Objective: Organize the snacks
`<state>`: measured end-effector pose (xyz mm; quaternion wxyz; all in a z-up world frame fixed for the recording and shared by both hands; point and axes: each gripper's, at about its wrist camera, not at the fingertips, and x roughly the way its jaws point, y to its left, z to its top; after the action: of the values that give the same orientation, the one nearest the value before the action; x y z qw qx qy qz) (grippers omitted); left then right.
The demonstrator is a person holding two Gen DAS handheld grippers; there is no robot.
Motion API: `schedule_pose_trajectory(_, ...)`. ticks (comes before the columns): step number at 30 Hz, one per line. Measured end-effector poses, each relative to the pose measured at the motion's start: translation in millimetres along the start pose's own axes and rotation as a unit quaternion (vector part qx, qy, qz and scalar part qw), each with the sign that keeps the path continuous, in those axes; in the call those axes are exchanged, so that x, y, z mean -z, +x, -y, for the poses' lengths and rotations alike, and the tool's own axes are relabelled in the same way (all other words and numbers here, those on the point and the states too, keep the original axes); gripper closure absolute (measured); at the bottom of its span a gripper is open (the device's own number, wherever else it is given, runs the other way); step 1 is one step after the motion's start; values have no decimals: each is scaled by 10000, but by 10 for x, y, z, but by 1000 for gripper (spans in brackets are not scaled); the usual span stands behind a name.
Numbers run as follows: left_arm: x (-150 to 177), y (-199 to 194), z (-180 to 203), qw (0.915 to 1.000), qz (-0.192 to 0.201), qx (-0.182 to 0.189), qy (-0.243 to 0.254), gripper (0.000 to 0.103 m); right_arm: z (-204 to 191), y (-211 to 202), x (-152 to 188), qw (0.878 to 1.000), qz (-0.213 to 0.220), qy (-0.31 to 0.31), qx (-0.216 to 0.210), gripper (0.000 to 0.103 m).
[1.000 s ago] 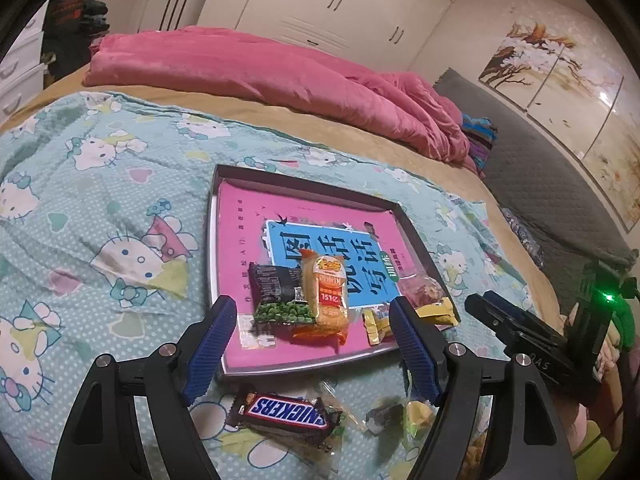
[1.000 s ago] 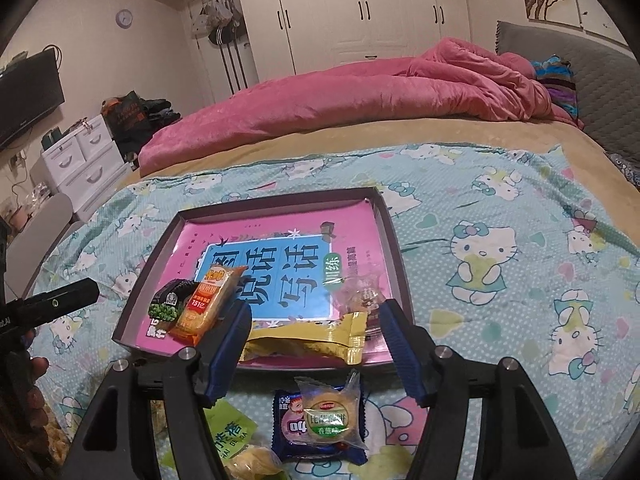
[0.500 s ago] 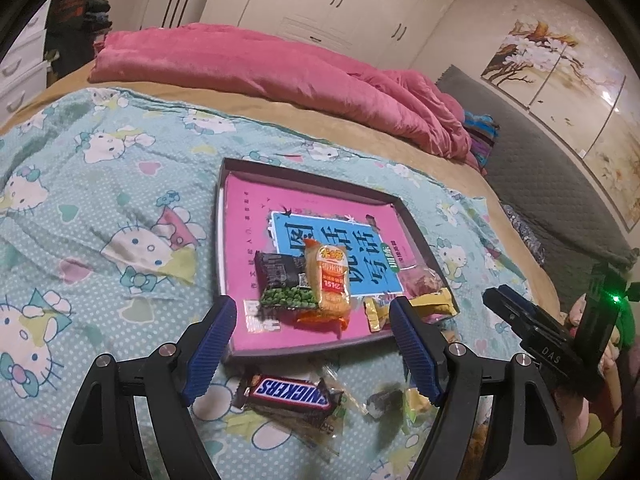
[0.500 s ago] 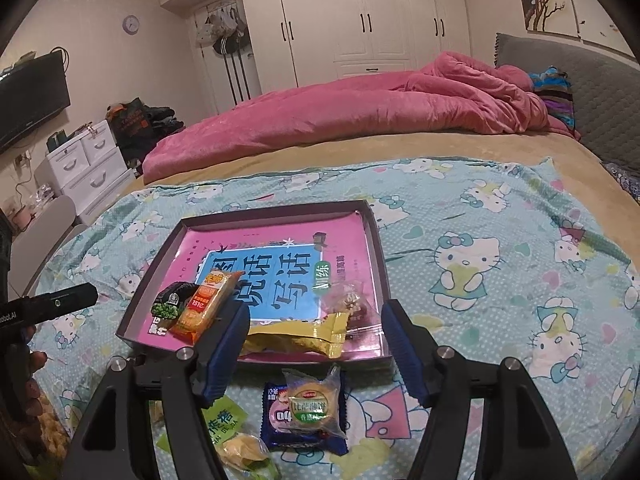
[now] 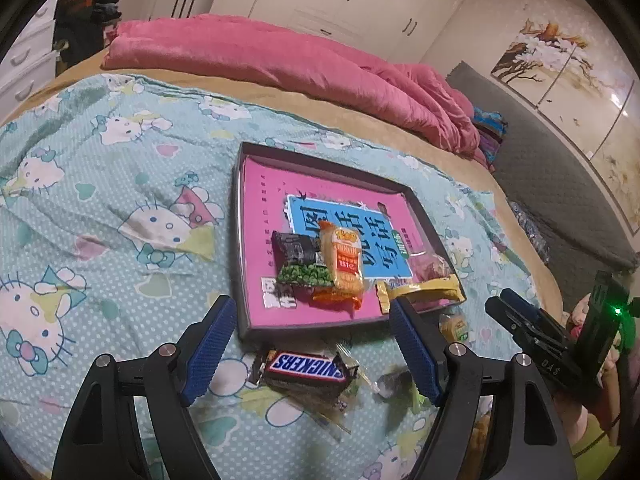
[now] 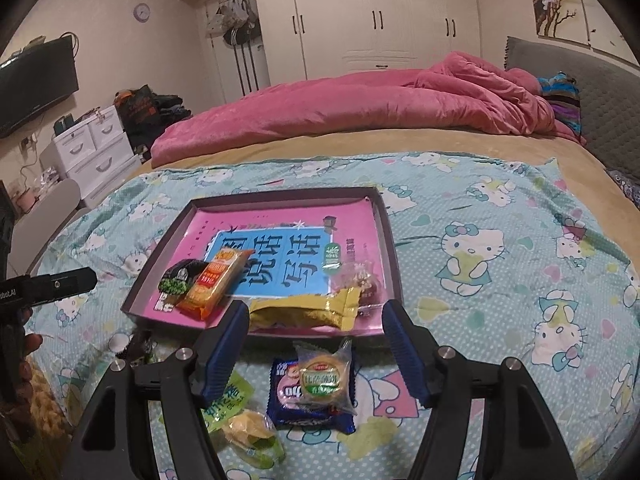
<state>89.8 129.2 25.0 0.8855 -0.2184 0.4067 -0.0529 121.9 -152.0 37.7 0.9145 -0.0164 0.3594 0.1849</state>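
A dark-rimmed tray (image 5: 325,155) (image 6: 280,193) with a pink and blue liner lies on the bed. In it are a green pea packet (image 5: 306,274), an orange biscuit packet (image 5: 345,260) (image 6: 218,280), a yellow packet (image 6: 304,312) and a clear bag (image 6: 362,276). A Snickers bar (image 5: 306,366) lies on the sheet in front of the tray, between the fingers of my open, empty left gripper (image 5: 312,348). My right gripper (image 6: 316,344) is open and empty above a round cake packet (image 6: 325,378) that lies on a blue packet (image 6: 288,400). A green packet (image 6: 228,398) lies to the left.
A Hello Kitty sheet (image 5: 120,208) covers the near bed. A pink quilt (image 6: 360,108) is bunched at the far side. A grey headboard (image 5: 560,184) is on the right. White drawers (image 6: 92,152) stand left of the bed.
Both grippers have drawn back toward me and risen, so the tray looks smaller and farther. The loose snacks in front of the tray show more fully. Nothing was grasped.
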Motion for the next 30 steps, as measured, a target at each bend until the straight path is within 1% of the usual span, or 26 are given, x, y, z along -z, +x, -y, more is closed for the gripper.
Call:
schedule_pose_trajectory(10, 122, 30, 13, 9998, -221, -15, 7, 23, -123, -25, 156, 9994, -166, -241, -166, 34)
schedule_pose_trajectory(15, 168, 48, -26, 9993, -316, 52, -168, 23, -184, -48, 199, 9988, -204, -375, -256, 34)
schedule_pose_trajectory(23, 229, 47, -16, 9992, -368, 0, -165, 23, -248, -98, 264, 9979, -216, -467, -393, 34)
schedule_pose_trajectory(30, 304, 126, 21, 9985, -540, -30, -121, 23, -358, -121, 372, 9956, -315, -675, -565, 34)
